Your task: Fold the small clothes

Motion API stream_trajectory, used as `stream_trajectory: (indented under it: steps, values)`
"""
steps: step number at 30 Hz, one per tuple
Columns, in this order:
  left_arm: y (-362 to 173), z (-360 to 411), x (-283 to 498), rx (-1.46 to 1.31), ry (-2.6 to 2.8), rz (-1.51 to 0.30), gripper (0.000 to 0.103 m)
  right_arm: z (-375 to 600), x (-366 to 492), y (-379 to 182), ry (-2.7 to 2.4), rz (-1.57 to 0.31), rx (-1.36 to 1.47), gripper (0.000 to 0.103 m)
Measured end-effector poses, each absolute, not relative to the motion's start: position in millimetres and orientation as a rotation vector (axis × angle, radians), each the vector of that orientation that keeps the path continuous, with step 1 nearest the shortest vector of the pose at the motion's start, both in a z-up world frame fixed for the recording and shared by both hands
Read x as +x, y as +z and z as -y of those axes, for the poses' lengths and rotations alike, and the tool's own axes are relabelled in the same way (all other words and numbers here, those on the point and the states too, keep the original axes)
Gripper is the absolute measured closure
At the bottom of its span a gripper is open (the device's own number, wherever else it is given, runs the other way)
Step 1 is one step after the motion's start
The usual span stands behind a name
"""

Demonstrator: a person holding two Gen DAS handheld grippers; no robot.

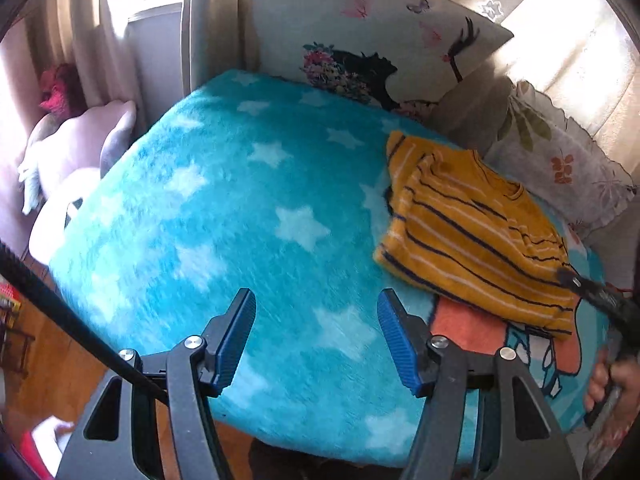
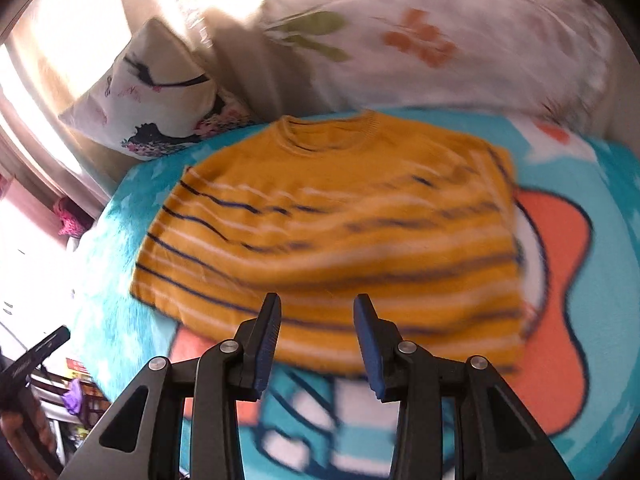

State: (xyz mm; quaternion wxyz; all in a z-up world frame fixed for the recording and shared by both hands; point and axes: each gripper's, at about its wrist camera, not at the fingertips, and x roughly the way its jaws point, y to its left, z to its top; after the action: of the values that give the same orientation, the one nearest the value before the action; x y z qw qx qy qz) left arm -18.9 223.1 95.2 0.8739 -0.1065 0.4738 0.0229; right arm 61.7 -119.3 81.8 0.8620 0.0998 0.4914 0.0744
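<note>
Hovering both grippers, left gripper [image 1: 316,320] and right gripper [image 2: 317,326], fingers spread and empty, we judge the sleeves-in striped sweater [image 2: 328,224] next needs a hem-to-collar fold.

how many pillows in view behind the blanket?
2. A white pillow with a dark figure print stands at the blanket's far edge; a flower-print pillow lies to its right, behind the striped shirt. Others may be hidden.

A mustard-yellow knitted small sweater [image 2: 328,216] carries thin navy and white stripes. The fluffy turquoise blanket [image 1: 240,208] beneath shows pale white stars and an orange, white-edged cartoon print. A white cushion [image 1: 360,40] bears a black silhouette, multicoloured flowers and pink butterflies.
</note>
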Motion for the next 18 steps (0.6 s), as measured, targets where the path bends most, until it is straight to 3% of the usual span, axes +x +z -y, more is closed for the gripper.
stream_trajectory:
  steps: [8, 10, 13, 18]
  values:
    - [83, -301, 9, -0.223, 0.049, -1.002, 0.038, -8, 159, 41, 0.089, -1.112, 0.021, 0.061]
    - [77, -316, 15, -0.238, 0.05, -1.018, 0.038, -36, 178, 26, 0.039, -1.132, -0.055, 0.052]
    - [68, -333, 22, -0.261, 0.05, -1.035, 0.038, -65, 190, 22, -0.037, -1.1, -0.18, 0.05]
    - [57, -344, 32, -0.298, 0.029, -1.058, 0.038, -58, 209, 20, -0.059, -1.157, -0.135, 0.04]
